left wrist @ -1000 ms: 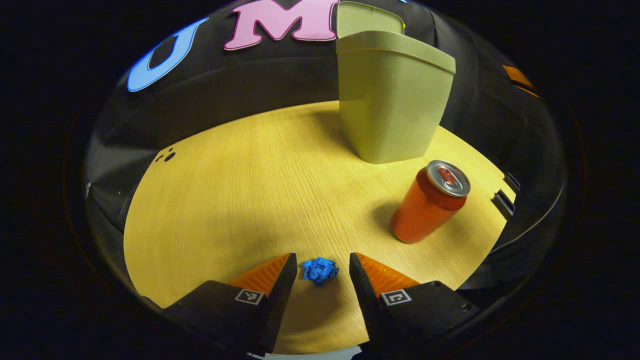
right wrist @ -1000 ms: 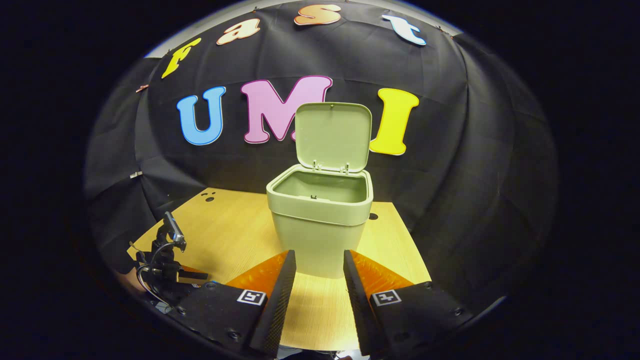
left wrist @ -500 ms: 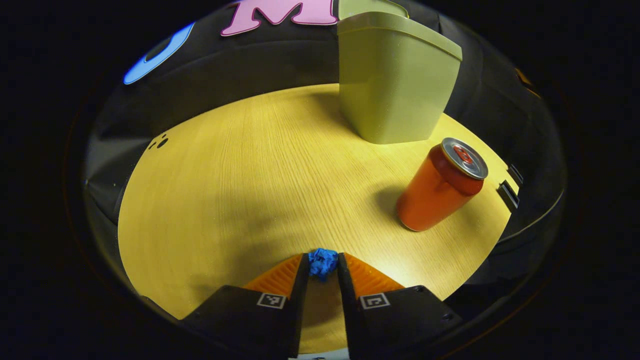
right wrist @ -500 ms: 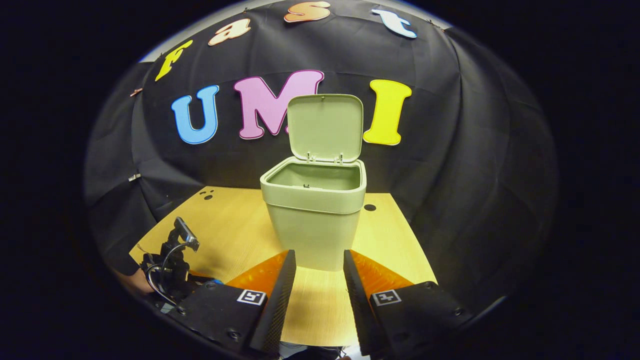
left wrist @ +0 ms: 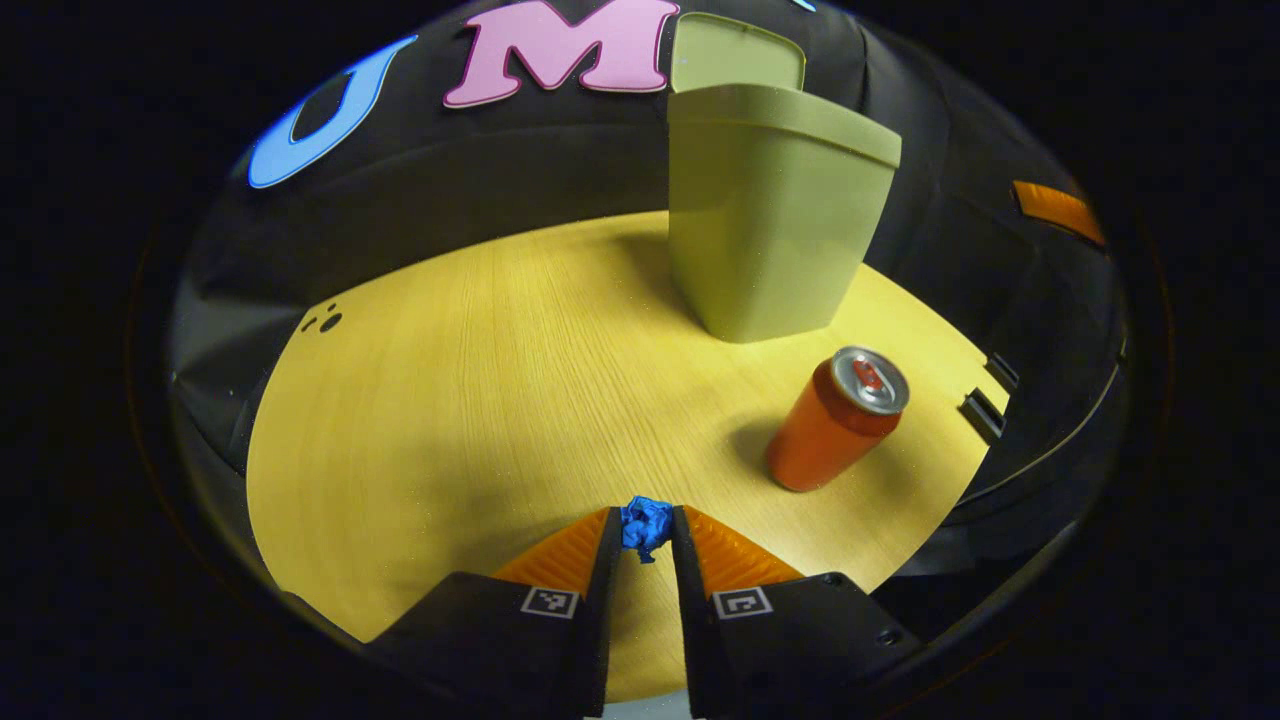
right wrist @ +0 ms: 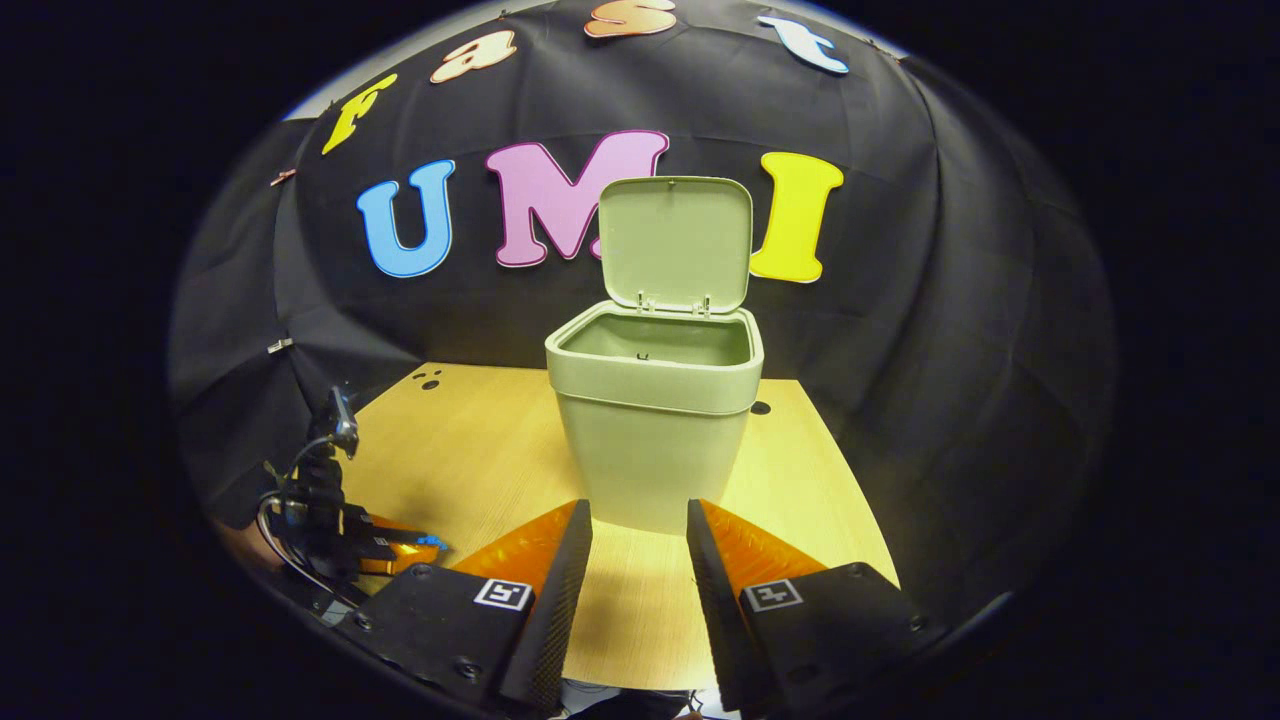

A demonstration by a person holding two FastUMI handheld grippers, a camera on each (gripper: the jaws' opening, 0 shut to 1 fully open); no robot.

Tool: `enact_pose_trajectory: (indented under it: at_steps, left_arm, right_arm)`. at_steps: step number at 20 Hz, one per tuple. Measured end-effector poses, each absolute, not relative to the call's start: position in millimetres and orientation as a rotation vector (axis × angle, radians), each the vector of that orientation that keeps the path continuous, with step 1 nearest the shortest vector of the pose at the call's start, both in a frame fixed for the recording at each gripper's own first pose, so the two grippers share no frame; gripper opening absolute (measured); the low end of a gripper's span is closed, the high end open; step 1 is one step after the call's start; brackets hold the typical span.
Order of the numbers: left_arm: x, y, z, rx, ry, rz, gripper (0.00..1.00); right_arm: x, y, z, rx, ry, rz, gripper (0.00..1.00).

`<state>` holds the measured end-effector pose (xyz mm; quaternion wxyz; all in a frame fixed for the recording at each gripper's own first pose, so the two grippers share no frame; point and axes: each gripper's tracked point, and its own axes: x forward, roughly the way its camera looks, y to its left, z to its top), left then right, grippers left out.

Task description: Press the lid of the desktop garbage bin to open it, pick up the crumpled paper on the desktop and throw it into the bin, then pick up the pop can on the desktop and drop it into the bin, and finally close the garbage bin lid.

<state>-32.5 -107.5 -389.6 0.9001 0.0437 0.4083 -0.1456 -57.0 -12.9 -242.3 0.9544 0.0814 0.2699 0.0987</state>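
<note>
The green bin point(right wrist: 652, 425) stands mid-table with its lid point(right wrist: 675, 243) raised upright behind the opening; its inside looks empty. In the left gripper view the bin point(left wrist: 770, 230) is ahead to the right. My left gripper point(left wrist: 645, 535) is shut on the blue crumpled paper point(left wrist: 646, 525), held a little above the table near its front edge. An orange pop can point(left wrist: 835, 420) stands upright between the paper and the bin. My right gripper point(right wrist: 638, 535) is open in front of the bin with nothing between its fingers. In the right gripper view the left gripper point(right wrist: 400, 545) sits low at the left with the paper point(right wrist: 432, 543).
The wooden table point(left wrist: 480, 400) has open surface to the left of the bin. Small black holes point(left wrist: 322, 322) mark its far left corner. Black clips point(left wrist: 982, 415) sit at its right edge. Black cloth walls enclose the table.
The left gripper closed on the blue paper, then lifted it slightly off the table. The right gripper stayed open and shifted only a little in front of the bin.
</note>
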Motion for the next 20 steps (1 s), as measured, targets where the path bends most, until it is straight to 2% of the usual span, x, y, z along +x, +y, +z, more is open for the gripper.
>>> enact_pose_trajectory:
  at_steps: [2, 5, 7, 8, 10, 16, 20]
  left_arm:
    - [-24, -110, -367, 0.081, 0.796, -0.305, 0.39]
    - [-6, -113, -323, 0.054, 0.701, -0.312, 0.35]
    - [8, -115, -290, 0.042, 0.629, -0.316, 0.39]
    - [15, -116, -274, 0.040, 0.590, -0.320, 0.31]
    - [29, -119, -238, 0.042, 0.515, -0.332, 0.35]
    - [68, -144, -156, 0.020, 0.347, -0.383, 0.34]
    - [89, -171, -119, -0.026, 0.274, -0.431, 0.34]
  right_arm:
    - [-57, -9, -240, 0.176, 0.541, 0.207, 0.62]
    - [-59, 0, -239, 0.204, 0.534, 0.229, 0.62]
    - [-60, 4, -240, 0.207, 0.538, 0.227, 0.64]
    - [-60, 5, -242, 0.211, 0.540, 0.224, 0.64]
    - [-63, 9, -241, 0.220, 0.539, 0.222, 0.64]
    - [-69, 5, -238, 0.187, 0.532, 0.208, 0.71]
    - [-74, -5, -235, 0.200, 0.523, 0.186, 0.80]
